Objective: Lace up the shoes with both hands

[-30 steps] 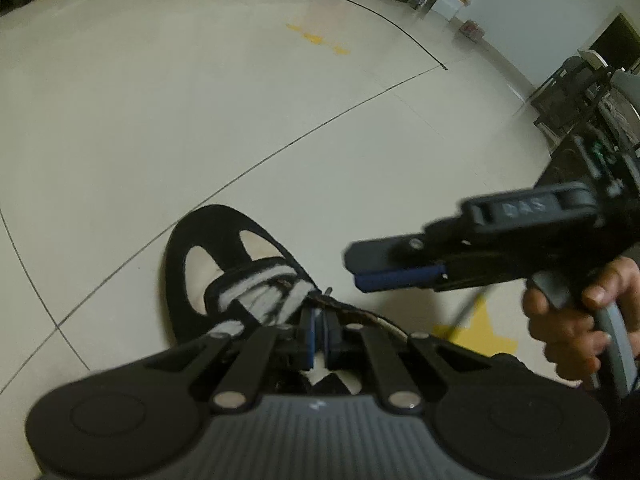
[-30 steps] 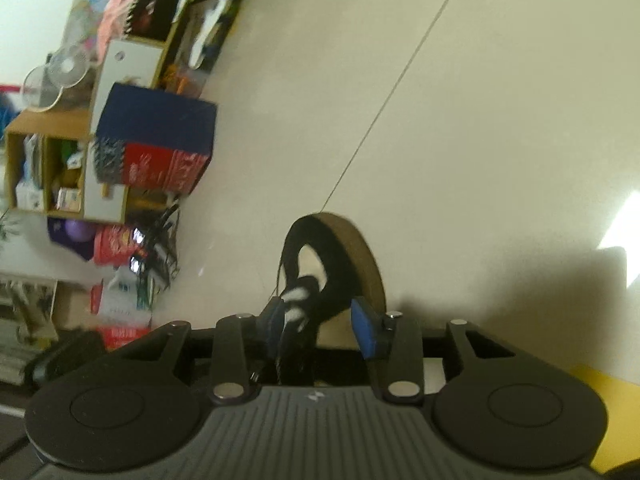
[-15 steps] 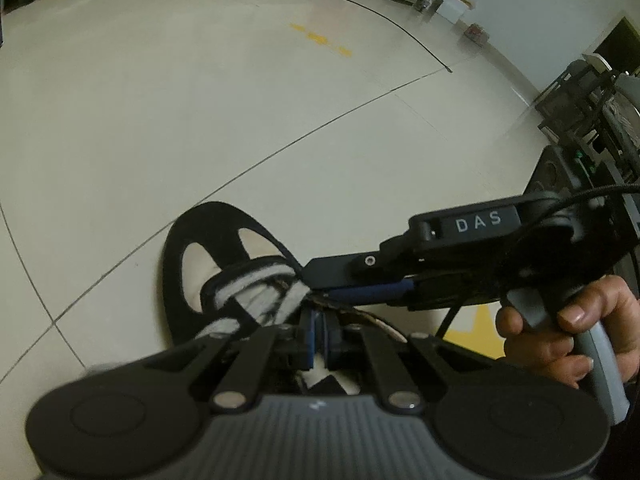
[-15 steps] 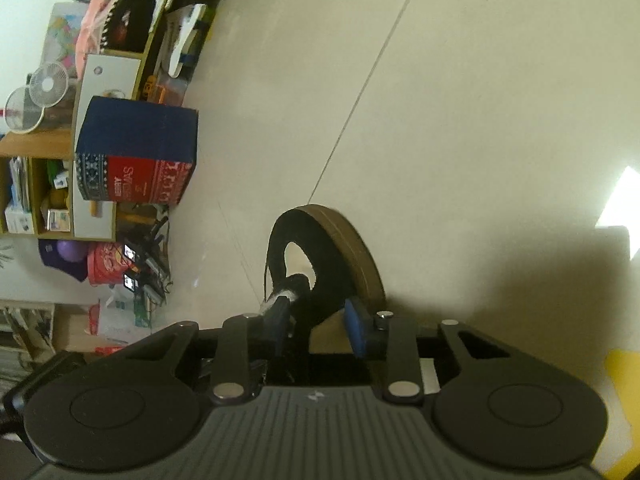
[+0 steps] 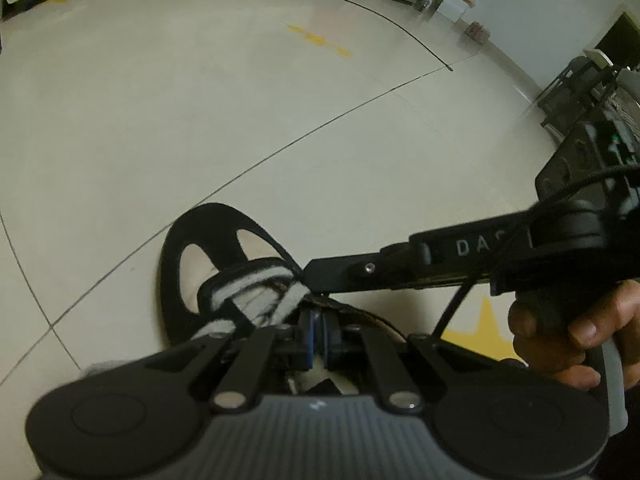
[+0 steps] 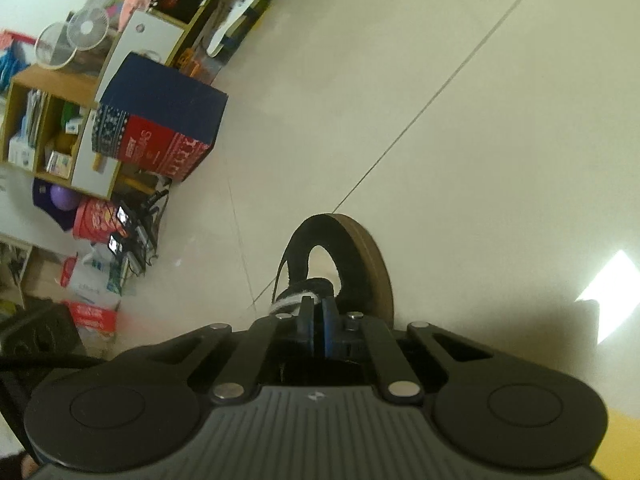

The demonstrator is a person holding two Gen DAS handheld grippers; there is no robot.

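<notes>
Floor tiles (image 5: 168,112), pale and glossy, fill the left of the left-wrist view, crossed by thin dark seams. Toward the middle a black shoe (image 5: 208,236) lies on them, its toe pointing away, with grey-white straps (image 5: 256,288) crossing over its front. Just below the straps the left gripper (image 5: 316,336) has its blue pads pressed together; whether a lace is pinched between them cannot be told. Farther right, the right gripper (image 5: 310,276) reaches in from the side with its tip at the straps, held by a hand (image 5: 576,332) around its handle. A yellow star mark (image 5: 480,336) shows on the floor beneath it.

In the right-wrist view, shelves (image 6: 44,120) and a blue-and-red box (image 6: 160,124) stand at the left. At centre the right gripper's jaws are drawn narrow, nearly touching, at the grey strap on the shoe's tan-soled front; whether they pinch it is hidden.
</notes>
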